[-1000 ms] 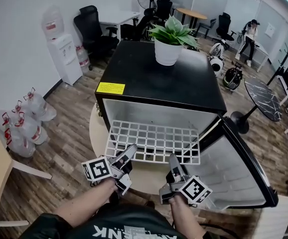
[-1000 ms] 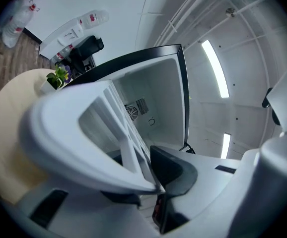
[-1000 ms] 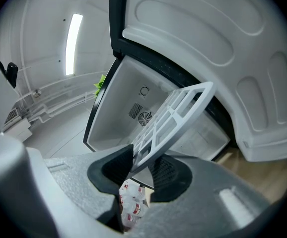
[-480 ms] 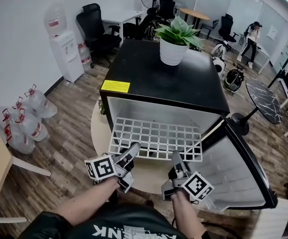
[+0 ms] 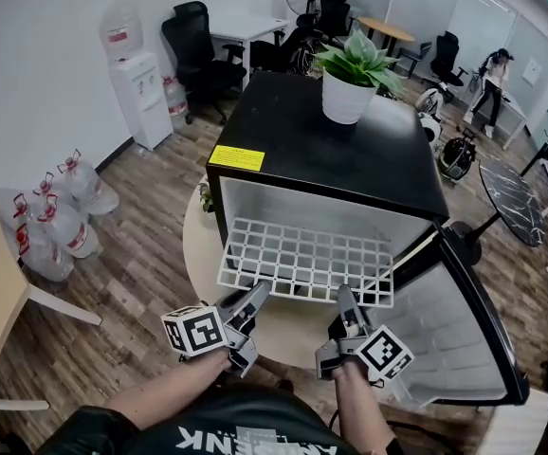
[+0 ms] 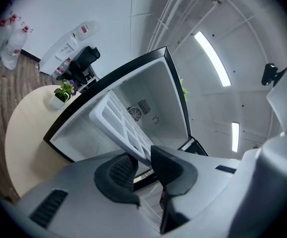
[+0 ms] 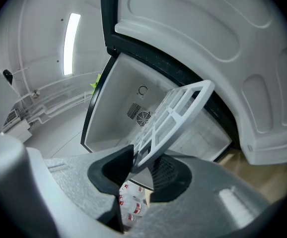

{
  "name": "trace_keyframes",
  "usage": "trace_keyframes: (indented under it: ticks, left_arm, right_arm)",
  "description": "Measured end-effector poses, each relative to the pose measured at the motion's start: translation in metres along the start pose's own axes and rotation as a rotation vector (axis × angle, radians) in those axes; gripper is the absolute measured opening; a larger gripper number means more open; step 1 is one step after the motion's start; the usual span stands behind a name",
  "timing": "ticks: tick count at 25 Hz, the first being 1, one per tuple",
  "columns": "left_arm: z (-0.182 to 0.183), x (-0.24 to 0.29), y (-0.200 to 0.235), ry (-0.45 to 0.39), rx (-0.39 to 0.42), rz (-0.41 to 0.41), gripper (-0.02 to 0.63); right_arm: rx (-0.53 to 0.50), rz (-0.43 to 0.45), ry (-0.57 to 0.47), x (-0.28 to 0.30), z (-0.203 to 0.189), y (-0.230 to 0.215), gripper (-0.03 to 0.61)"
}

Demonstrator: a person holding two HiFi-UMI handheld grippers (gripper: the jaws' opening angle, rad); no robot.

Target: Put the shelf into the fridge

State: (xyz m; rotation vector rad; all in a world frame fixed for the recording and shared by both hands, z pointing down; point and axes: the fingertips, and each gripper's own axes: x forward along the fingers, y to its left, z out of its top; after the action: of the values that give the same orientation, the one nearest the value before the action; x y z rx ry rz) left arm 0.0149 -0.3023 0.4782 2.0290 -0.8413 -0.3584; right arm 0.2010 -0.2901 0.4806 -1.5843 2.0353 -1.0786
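Centre of the head view: white wire shelf (image 5: 302, 262) lies about flat, back part already inside the open fridge (image 5: 350, 159), front edge sticking out toward the bottom of the frame.

L gripper (image 5: 255, 298), lower centre-left, has its jaws pinched on the front-left edge of the shelf. In the left gripper view the shelf rim passes betw. the two dark pads (image 6: 114, 175) and touches both.

R gripper (image 5: 342, 297), lower centre-right, is the same: jaws clamped on the front-right edge. In the right gripper view the grid corner is squeezed betw. its pads.

Fridge is black outside, white inside, w/ a yellow sticker (image 5: 236, 157) near the front-left corner of its top. Its door (image 5: 468, 339) hangs wide open at lower right. A potted plant (image 5: 348, 93) in a white pot stands on the fridge top, upper centre. A round pale table (image 5: 196, 254) shows under the fridge.

Upper left, by the wall: water dispenser (image 5: 143, 88). Left edge, on the wood floor: a bunch of water bottles (image 5: 51, 221). Far upper right a person (image 5: 495, 83) stands, too small to see more.
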Motion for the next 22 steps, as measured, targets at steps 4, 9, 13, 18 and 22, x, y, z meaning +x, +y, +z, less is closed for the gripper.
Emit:
trace_keyframes:
  ticks: [4, 9, 13, 18, 22]
  left_arm:
    - [0.0, 0.0, 0.002, -0.014, -0.029, 0.013, 0.077]
    - [-0.002, 0.004, 0.004, 0.014, -0.061, 0.0, 0.075]
    - [0.003, 0.008, 0.007, 0.011, -0.065, 0.002, 0.075]
    - [0.007, 0.012, 0.01, 0.022, -0.072, 0.001, 0.074]
    - [0.006, 0.012, 0.015, 0.024, -0.081, 0.009, 0.074]
  right_arm:
    - [0.008, 0.008, 0.017, 0.0, -0.003, 0.001, 0.095]
    - [-0.007, 0.015, 0.027, 0.0, -0.006, 0.0, 0.095]
    - [-0.007, 0.015, 0.041, 0.002, -0.007, 0.0, 0.098]
    - [0.003, -0.013, 0.049, -0.004, -0.011, -0.002, 0.104]
    - [0.017, -0.048, 0.051, -0.016, -0.022, -0.004, 0.106]
